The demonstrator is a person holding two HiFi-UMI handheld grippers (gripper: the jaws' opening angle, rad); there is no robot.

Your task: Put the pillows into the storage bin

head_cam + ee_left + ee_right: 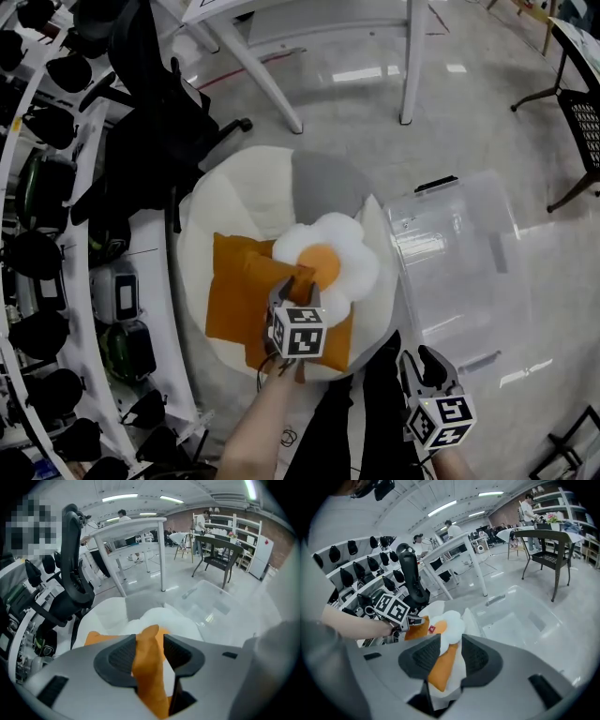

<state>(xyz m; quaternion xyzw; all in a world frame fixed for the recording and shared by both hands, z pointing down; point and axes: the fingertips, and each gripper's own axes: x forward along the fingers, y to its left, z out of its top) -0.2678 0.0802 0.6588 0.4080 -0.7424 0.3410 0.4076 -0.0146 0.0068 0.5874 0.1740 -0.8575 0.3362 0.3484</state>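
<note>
— How many pillows?
— One flower pillow (330, 255), white with an orange middle. One orange pillow (236, 291) for certain. The orange piece under the flower may be a second, but I cannot tell.
— Bins?
— One clear bin (459, 234).
— Grippers?
— Two, a left gripper (295, 284) and a right gripper (422, 361). Each has two fingers (122, 660) and one marker cube (298, 330).
— Seats?
— One beanbag (239, 192) and one black office chair (150, 94).
— Tables?
— One white table (262, 80); two of its legs show in the head view.
</note>
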